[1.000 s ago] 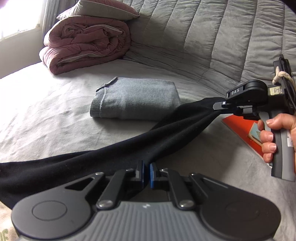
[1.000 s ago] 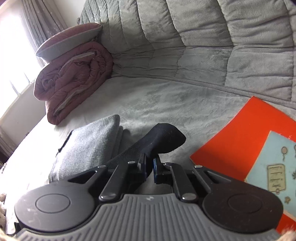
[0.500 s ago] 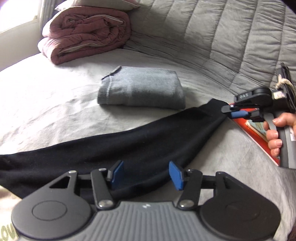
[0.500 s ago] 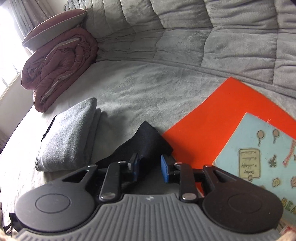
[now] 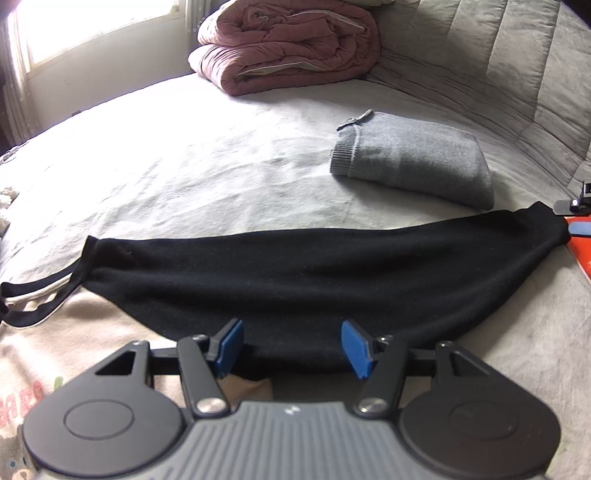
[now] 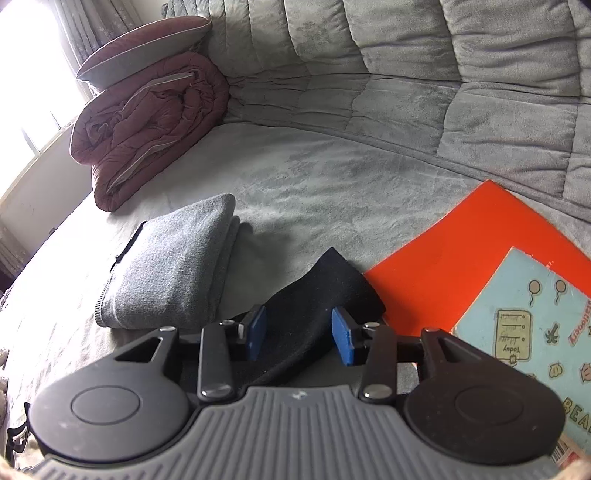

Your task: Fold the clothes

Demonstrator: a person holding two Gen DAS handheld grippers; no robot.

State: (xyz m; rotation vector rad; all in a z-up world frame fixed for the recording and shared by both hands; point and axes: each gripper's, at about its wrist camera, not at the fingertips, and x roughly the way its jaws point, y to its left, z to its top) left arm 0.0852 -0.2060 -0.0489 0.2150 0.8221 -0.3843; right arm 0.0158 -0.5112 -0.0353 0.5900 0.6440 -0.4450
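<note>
Grey bed cover (image 5: 229, 155) across the whole surface, quilted grey backrest (image 6: 424, 74) along the far edge. No comparison drawn with other moments.

Left to right, left wrist view:
- Window (image 5: 92, 22) at far left, bright.
- Black straps (image 5: 33, 299) trailing off the near left edge of the bed, joined to the garment.
- Black garment (image 5: 314, 273) laid flat as a long band along the near edge, left end over a pale printed cloth (image 5: 74, 350), right end reaching the orange board (image 5: 580, 254).
- Left gripper (image 5: 291, 345) low over the near hem of the garment, blue pads (image 5: 229, 343) spread wide, nothing between them gripped.
- Rolled maroon duvet (image 5: 288, 44) at the far edge.
- Folded grey sweater (image 5: 410, 162) right of centre, just beyond the garment, apart from it.
- Tip of the right gripper at the right frame edge, beside the garment's right end.

Left to right, right wrist view:
- Maroon duvet (image 6: 147, 125) in the far left corner, pillow (image 6: 144, 48) on top.
- Grey sweater (image 6: 173, 266) near, left of centre.
- Right gripper (image 6: 299, 330) over the garment's end (image 6: 317, 295), blue pads (image 6: 341, 334) parted, fabric lying loose between them; contact with the pads not determinable.
- Orange board (image 6: 454, 258) touching the garment's end on the right, light blue card (image 6: 532, 317) on top of it.
</note>
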